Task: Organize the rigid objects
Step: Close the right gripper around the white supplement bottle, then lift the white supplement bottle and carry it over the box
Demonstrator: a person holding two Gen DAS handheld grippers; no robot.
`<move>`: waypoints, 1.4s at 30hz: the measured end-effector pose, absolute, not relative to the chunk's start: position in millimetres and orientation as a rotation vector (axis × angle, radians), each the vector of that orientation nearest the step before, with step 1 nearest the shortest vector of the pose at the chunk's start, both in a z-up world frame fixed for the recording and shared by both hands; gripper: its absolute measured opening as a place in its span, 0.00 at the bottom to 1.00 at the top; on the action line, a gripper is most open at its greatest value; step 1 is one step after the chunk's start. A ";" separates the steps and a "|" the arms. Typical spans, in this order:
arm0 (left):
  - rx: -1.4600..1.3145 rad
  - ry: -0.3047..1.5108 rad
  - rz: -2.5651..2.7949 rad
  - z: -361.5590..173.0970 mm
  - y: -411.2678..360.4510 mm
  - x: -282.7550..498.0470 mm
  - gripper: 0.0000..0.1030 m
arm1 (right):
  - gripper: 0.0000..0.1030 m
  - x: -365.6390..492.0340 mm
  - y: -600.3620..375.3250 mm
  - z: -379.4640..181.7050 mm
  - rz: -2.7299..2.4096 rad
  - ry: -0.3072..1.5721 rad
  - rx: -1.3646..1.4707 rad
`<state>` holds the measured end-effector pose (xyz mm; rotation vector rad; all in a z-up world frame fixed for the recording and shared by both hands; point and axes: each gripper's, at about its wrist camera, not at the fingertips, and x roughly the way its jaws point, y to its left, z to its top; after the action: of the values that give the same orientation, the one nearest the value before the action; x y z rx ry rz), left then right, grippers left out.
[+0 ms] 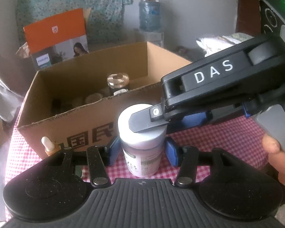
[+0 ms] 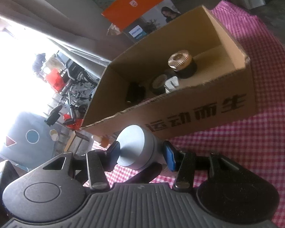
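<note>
On the far left of the left wrist view a small dropper bottle (image 1: 47, 146) stands on the desk (image 1: 237, 138) with its checked cloth, close against the cardboard box (image 1: 81, 121). The box already holds a gold-capped jar (image 1: 118, 81) and other small containers.

Next comes the white-capped bottle (image 1: 142, 138), upright on the desk in front of the box. Our left tool (image 1: 140, 153) is spread, its blue pads either side of the bottle just below the cap; we cannot tell whether they touch.

Our right tool (image 2: 140, 153) reaches in from the right, its fingers flanking the cap with slim gaps showing, so we judge it not yet pinching.

We take this as the pickup step: one tool should close firmly, then lift the bottle over the box's front wall.
</note>
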<state>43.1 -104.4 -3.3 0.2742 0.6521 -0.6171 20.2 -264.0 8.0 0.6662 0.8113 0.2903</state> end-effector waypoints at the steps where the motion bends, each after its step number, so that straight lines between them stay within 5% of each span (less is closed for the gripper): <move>1: 0.279 0.652 -0.621 -3.4 -104.4 43.3 0.49 | 0.51 20.3 -264.8 7.3 0.294 0.811 0.669; 42: 0.275 0.807 -0.588 -15.1 -126.7 65.8 0.51 | 0.52 29.4 -267.2 15.4 0.290 0.813 0.643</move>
<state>65.8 -126.7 -15.1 0.2753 0.8069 -0.5876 29.4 -267.2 15.4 0.6431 0.8130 0.2899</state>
